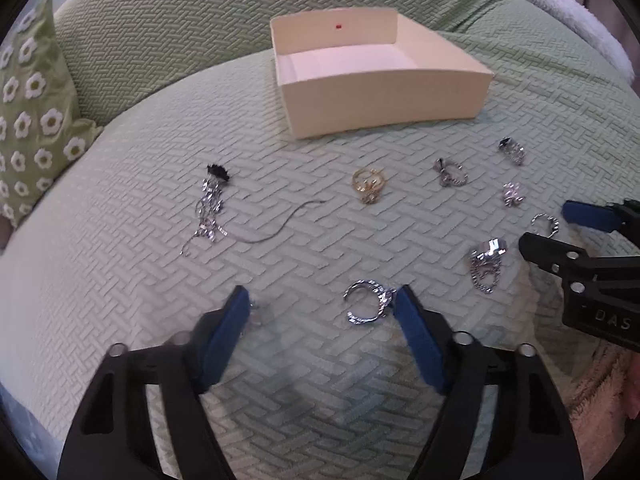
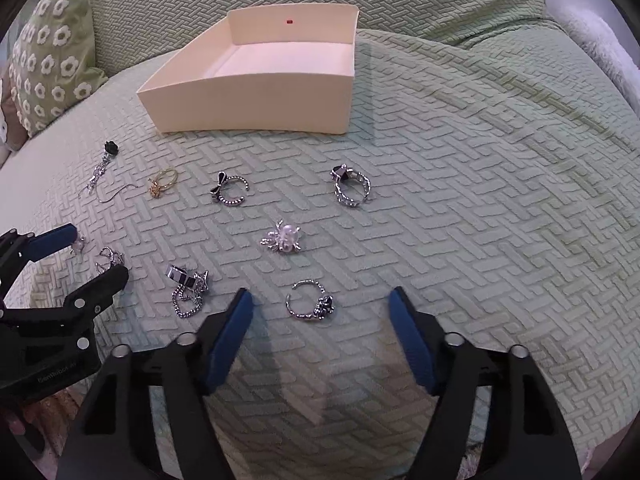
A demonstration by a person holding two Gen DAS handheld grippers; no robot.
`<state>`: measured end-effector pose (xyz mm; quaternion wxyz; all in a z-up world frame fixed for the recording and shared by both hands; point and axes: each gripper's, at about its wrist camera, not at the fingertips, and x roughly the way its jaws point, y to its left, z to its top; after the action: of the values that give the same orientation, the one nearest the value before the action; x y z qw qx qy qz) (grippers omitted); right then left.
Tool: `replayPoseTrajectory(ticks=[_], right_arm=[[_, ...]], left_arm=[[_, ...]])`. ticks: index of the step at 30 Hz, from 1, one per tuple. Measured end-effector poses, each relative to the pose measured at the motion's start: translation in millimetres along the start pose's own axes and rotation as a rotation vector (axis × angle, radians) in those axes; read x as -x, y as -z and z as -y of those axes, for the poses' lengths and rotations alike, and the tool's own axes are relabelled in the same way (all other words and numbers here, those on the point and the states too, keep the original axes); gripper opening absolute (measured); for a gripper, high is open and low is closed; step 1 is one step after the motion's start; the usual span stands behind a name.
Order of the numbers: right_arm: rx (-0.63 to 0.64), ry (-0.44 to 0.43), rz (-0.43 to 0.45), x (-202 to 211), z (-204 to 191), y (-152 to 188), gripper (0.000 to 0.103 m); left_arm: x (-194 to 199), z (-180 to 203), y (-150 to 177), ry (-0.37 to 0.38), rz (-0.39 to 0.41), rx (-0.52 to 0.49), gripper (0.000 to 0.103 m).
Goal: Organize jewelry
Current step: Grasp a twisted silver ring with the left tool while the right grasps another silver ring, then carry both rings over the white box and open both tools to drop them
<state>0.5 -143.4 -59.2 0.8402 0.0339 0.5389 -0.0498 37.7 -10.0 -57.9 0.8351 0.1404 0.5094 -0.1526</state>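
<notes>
Near the frame's bottom centre, both spread tools hover empty: the left tool (image 1: 322,304) could nudge the open silver ring (image 1: 366,302) sideways on the woven green bedspread (image 1: 120,208); the right tool (image 2: 320,308) straddles a flower-topped silver ring (image 2: 310,306).

Home: green-covered sofa (image 1: 160,20), floral cushion (image 1: 32,112)

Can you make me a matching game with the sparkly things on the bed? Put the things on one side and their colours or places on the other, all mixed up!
Things:
1. twisted ring with three knots
2. spider charm
3. dangly earring
4. cream box

Clues:
A. has a black rose on top
B. gold coloured
C. nothing inside that I can see
D. has a pale pearly body

Pairs: 1-B, 2-D, 3-A, 4-C
</notes>
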Motion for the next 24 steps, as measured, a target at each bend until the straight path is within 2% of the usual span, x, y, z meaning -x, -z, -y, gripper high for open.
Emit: replayPoseTrajectory(ticks=[1,2,4,5,8,9,16,24], right_arm=[[0.003,-0.003,0.001,0.2,-0.3,-0.1,0.058],[0.011,-0.004,0.005,1.3,-2.0,0.7,0.054],[0.025,0.005,0.011,3.1,-4.9,1.6,0.041],[0.033,-0.002,0.015,3.8,-6.4,2.2,0.039],[0.046,-0.004,0.018,5.6,-10.0,3.5,0.027],[0.046,-0.007,0.018,6.5,-10.7,4.3,0.023],[0.046,-0.013,0.026,11.0,-11.2,5.6,0.023],[0.032,-0.047,0.063,30.3,-6.2,6.0,0.023]], left_arm=[[0.9,0.4,1.9,0.014,-0.003,0.000,0.049],[0.1,0.5,3.1,0.041,-0.010,0.006,0.044],[1.0,-3.3,4.4,0.083,-0.006,0.031,0.038],[1.2,-5.2,4.6,0.102,-0.007,0.041,0.034],[1.6,-9.2,4.7,0.128,-0.002,0.065,0.023],[1.7,-10.1,4.6,0.133,-0.002,0.070,0.023],[4.8,-8.7,4.7,0.124,0.009,0.064,0.023],[37.9,-8.8,4.6,0.107,0.080,0.059,0.023]])
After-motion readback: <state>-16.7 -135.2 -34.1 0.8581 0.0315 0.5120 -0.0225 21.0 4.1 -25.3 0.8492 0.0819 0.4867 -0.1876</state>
